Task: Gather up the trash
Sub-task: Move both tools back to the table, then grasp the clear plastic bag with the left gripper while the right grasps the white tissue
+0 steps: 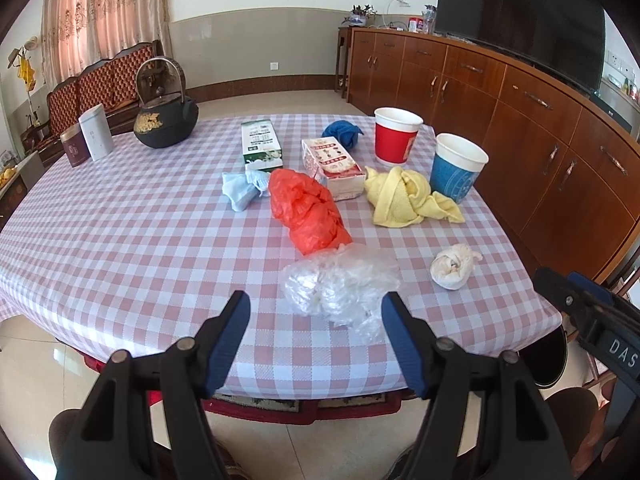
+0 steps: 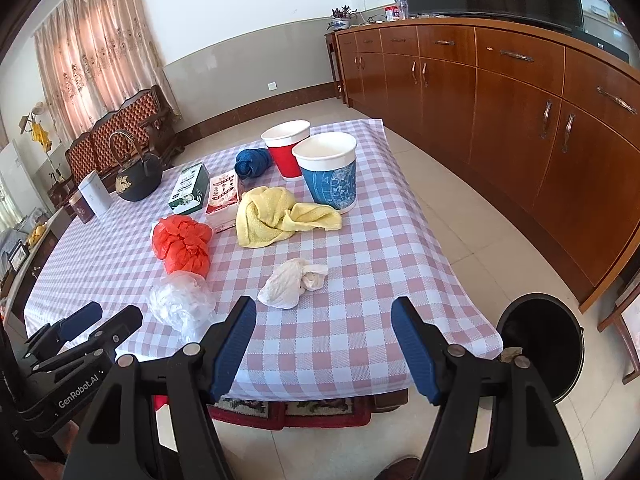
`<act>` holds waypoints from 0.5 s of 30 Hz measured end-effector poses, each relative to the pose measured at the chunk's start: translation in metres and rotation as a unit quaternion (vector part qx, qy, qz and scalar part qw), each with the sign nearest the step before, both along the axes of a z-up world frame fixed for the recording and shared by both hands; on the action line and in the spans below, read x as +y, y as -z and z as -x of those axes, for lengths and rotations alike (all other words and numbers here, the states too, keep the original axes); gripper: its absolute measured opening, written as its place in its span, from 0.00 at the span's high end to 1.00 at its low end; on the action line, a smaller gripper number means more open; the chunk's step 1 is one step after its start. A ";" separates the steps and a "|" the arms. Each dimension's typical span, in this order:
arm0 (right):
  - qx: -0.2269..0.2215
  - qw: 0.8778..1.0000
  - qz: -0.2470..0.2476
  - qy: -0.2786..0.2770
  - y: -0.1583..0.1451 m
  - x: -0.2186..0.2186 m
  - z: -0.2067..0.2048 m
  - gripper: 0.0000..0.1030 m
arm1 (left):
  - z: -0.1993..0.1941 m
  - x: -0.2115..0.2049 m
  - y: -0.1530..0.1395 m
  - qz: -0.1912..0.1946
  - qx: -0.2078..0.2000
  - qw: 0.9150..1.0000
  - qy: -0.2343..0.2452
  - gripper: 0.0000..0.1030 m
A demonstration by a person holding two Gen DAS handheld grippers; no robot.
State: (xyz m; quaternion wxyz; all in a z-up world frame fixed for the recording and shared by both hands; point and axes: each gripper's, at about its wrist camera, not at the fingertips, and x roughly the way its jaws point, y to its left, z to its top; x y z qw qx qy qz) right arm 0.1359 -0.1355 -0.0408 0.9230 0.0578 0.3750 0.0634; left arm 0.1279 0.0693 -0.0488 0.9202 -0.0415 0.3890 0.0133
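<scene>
A crumpled clear plastic bag (image 1: 338, 286) lies near the table's front edge, just ahead of my open, empty left gripper (image 1: 316, 316); it also shows in the right wrist view (image 2: 182, 304). A crumpled white tissue (image 1: 454, 266) (image 2: 292, 282) lies to its right, ahead of my open, empty right gripper (image 2: 324, 322). An orange plastic bag (image 1: 308, 212) (image 2: 182, 244), a light blue face mask (image 1: 244, 188) and a yellow cloth (image 1: 404, 196) (image 2: 276, 214) lie farther back. A black trash bin (image 2: 540, 348) stands on the floor right of the table.
Red cup (image 1: 396, 136), blue cup (image 1: 458, 168), two boxes (image 1: 262, 144) (image 1: 334, 164), a blue cloth (image 1: 342, 132), a black kettle (image 1: 166, 120) and tins (image 1: 96, 132) stand at the back of the checkered table (image 1: 120, 240). Wooden cabinets (image 2: 520, 120) line the right wall.
</scene>
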 end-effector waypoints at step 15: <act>0.025 1.000 -0.001 -0.007 0.023 0.009 -0.032 0.30 | -0.023 -0.005 0.028 0.007 0.027 1.000 0.009 0.32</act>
